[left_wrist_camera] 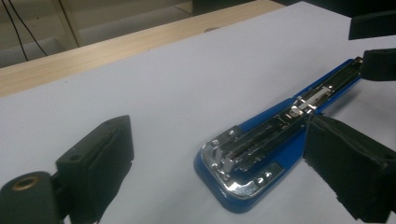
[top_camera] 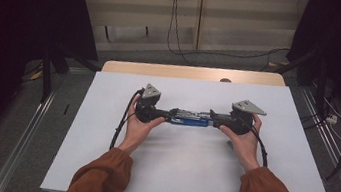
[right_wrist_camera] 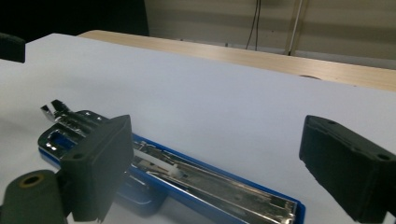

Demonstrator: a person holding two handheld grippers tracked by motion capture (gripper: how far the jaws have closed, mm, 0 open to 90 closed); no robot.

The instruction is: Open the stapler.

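Observation:
A blue stapler (top_camera: 190, 118), opened out flat with its metal track facing up, lies on the white tabletop (top_camera: 188, 174) between my two grippers. My left gripper (top_camera: 169, 115) sits at the stapler's left end and my right gripper (top_camera: 211, 118) at its right end. In the left gripper view, the left gripper (left_wrist_camera: 224, 163) is open, and the stapler's (left_wrist_camera: 275, 130) rounded hinge end lies between the jaws, close to the right one. In the right gripper view, the right gripper (right_wrist_camera: 224, 165) is open too. The stapler (right_wrist_camera: 196, 179) runs low between its jaws, partly behind the left one.
A wooden table edge (top_camera: 192, 72) shows beyond the white top. Cables (top_camera: 174, 21) hang on the wall behind, and more cables (top_camera: 340, 130) lie on the floor at right. Dark curtains stand on both sides. Each gripper's own cable trails over the table.

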